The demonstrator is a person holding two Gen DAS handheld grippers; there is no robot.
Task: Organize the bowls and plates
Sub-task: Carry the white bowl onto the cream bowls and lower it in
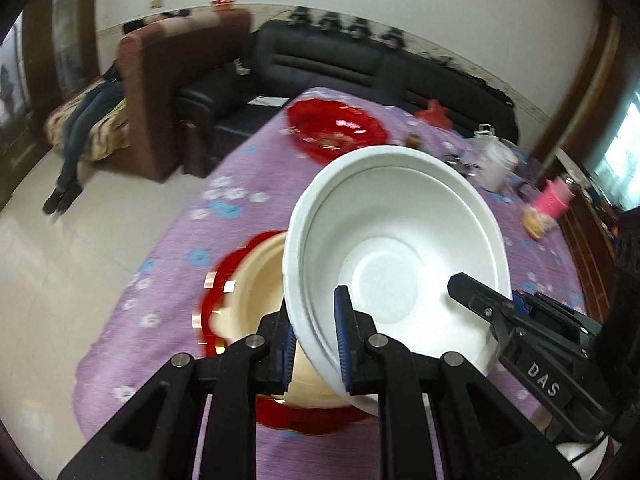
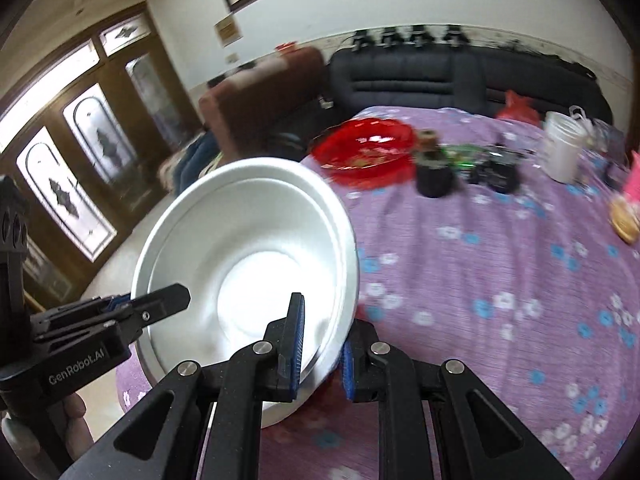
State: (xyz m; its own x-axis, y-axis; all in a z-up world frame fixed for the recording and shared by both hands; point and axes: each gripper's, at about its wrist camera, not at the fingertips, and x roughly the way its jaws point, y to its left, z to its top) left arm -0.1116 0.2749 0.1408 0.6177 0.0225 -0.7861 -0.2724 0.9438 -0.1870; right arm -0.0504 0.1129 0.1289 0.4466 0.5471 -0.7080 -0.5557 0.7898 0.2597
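Observation:
A white bowl (image 1: 396,240) is held in the air, tilted, over the purple flowered tablecloth (image 1: 180,248). My left gripper (image 1: 314,350) is shut on its near-left rim. My right gripper (image 2: 320,344) is shut on the opposite rim and shows at the right of the left wrist view (image 1: 492,304). The bowl also shows in the right wrist view (image 2: 248,256), with the left gripper (image 2: 160,306) on its left rim. Below it, a cream bowl (image 1: 256,296) sits in a red plate (image 1: 212,308). A second red plate (image 1: 336,128) lies farther back.
A white jar (image 2: 562,148), a black cup (image 2: 434,176), dark clutter (image 2: 496,168), a pink item (image 1: 554,200) and a bun (image 2: 624,216) stand on the far right of the table. A black sofa (image 1: 360,64) and a brown armchair (image 1: 172,92) stand behind.

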